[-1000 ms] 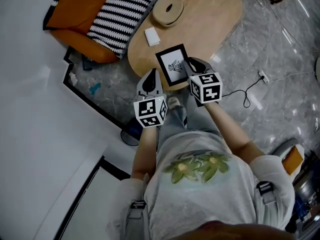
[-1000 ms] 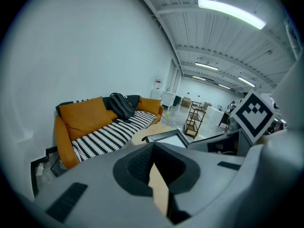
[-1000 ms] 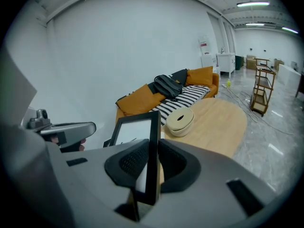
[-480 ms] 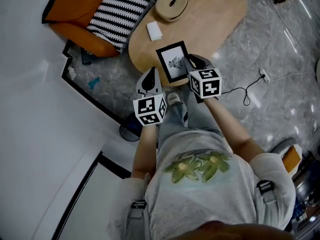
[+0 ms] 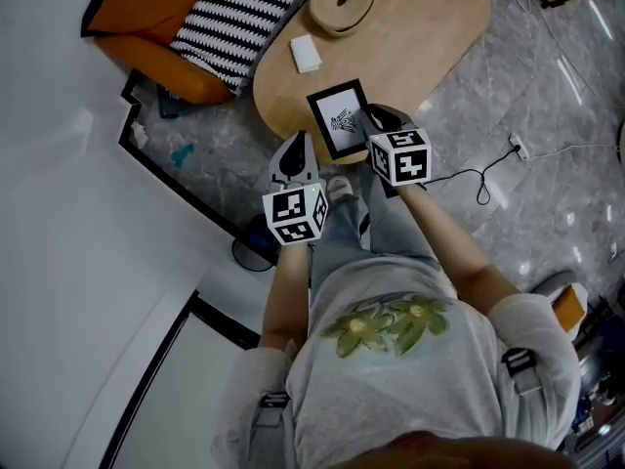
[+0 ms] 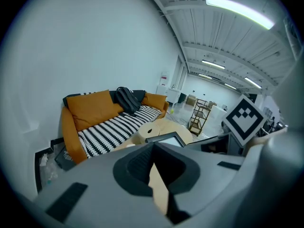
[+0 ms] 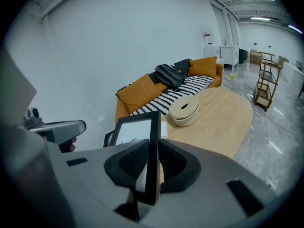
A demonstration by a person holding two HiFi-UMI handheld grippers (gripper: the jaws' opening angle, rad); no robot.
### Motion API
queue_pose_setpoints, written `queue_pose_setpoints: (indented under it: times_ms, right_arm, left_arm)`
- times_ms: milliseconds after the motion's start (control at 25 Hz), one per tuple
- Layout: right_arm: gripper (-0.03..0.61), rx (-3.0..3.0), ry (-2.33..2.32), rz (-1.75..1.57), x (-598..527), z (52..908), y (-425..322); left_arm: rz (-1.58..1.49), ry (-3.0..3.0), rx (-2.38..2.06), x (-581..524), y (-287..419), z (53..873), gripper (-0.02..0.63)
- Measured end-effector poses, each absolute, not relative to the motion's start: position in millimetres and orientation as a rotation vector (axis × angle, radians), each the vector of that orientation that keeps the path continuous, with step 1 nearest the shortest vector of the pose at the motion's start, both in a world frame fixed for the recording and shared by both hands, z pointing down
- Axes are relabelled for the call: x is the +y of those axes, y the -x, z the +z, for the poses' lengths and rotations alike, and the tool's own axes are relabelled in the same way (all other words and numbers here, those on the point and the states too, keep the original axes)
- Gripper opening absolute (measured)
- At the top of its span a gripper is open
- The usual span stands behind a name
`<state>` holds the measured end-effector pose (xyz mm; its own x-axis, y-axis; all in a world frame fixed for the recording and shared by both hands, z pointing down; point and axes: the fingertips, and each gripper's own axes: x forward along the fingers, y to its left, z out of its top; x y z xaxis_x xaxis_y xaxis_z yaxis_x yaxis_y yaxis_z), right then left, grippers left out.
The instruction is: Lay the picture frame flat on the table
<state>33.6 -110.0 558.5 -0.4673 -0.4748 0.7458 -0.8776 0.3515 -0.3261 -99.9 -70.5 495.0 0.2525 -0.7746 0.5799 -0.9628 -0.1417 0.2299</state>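
Almost nothing has shifted since a second ago. Head view: picture frame [image 5: 339, 118] over the desk's [image 5: 420, 37] near edge, my right tool [image 5: 374, 123] beside it, left tool [image 5: 296, 154] apart. Left gripper view: tool pressed together, empty. Right gripper view: tool pinching the frame's edge. Releasing early could drop it off that near edge.

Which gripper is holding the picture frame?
The right gripper: its jaws pinch the frame by its edge. The left gripper holds nothing.
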Motion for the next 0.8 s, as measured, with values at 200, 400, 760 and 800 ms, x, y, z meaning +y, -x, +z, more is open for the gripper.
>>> queue_pose_setpoints:
  times_ms: [200,400,760,800]
  right_arm:
    - [0.071,-2.075,-1.151,0.984,-108.8,570.6,-30.8]
    - [0.071,-2.072,-1.135,1.001,-111.6,584.1,-26.9]
    - [0.071,-2.069,-1.105,1.007,-115.2,608.0,-19.7]
    - [0.071,-2.067,-1.104,1.009,-115.3,611.7,-19.4]
  left_arm:
    - [0.432,-1.956,-1.581,-68.2,101.3,503.3,0.015]
    - [0.438,-1.938,-1.587,-69.8,106.1,513.8,0.015]
    - [0.424,-1.910,-1.597,-71.8,114.1,535.1,0.015]
    - [0.423,-1.907,-1.598,-72.0,114.8,538.2,0.015]
